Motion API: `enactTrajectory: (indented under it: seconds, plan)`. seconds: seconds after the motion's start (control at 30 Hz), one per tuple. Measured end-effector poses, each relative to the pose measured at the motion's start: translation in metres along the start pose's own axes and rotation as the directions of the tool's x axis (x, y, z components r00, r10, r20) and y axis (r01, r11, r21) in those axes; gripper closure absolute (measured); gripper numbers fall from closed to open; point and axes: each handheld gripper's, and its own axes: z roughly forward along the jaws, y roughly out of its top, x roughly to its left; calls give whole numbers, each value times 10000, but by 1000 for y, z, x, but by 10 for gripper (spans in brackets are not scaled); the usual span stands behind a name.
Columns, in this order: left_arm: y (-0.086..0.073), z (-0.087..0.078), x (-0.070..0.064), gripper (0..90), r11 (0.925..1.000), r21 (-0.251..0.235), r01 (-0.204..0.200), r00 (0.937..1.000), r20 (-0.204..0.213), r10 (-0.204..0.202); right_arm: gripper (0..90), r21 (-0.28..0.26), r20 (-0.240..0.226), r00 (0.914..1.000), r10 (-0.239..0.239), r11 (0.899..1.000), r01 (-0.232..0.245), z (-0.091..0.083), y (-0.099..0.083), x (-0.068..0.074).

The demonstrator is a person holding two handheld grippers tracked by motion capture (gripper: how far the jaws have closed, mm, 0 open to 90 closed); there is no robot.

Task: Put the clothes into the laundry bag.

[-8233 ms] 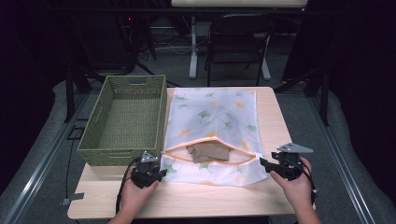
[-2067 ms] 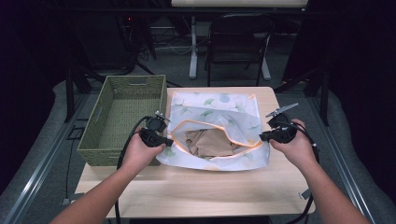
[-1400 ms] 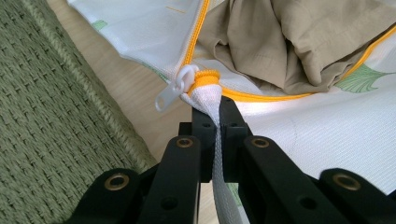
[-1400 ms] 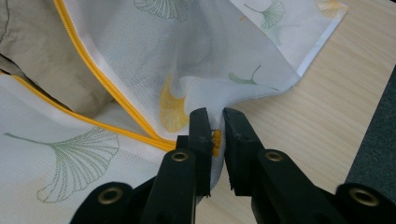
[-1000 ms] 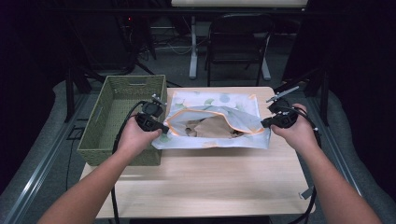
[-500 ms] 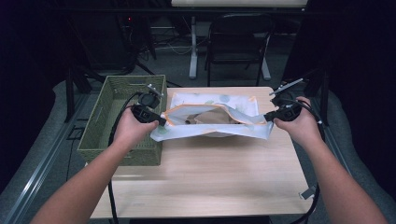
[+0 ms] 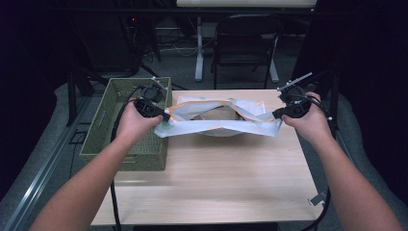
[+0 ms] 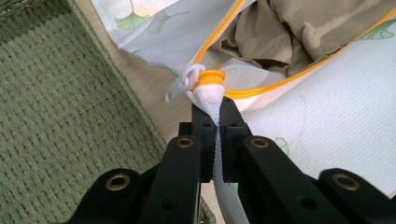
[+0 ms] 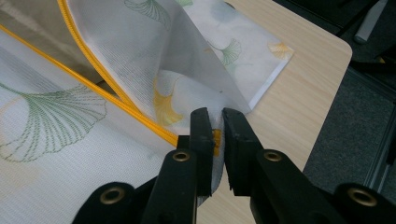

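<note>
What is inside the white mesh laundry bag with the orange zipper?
Crumpled tan fabric shows through the white mesh laundry bag's open orange zipper; the mesh covers the rest, so what garment it is cannot be told.

The mesh laundry bag — white net printed with green and yellow ginkgo leaves, its zip edged in orange — hangs stretched between the left gripper and the right gripper, each clamped on one end of its mouth. Just beyond the left gripper's jaws sits the white zip pull. The zip gapes open, and a crumpled tan garment lies inside — ahead and to the right of that gripper.
</note>
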Motion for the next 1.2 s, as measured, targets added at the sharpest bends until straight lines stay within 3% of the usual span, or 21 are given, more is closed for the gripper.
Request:
enactTrajectory:
  seconds: [0.63, 1.2]
  plan:
    - [15, -10, 5, 885, 9999, -10, 135, 9998, -144, -135, 827, -72, 109, 9999, -50, 10000, 51, -12, 18, -4]
    - [24, -39, -3, 885, 9993, -369, -63, 9995, -316, 51, 827, -456, 400, 9991, -124, 9989, 142, -38, 29, -6]
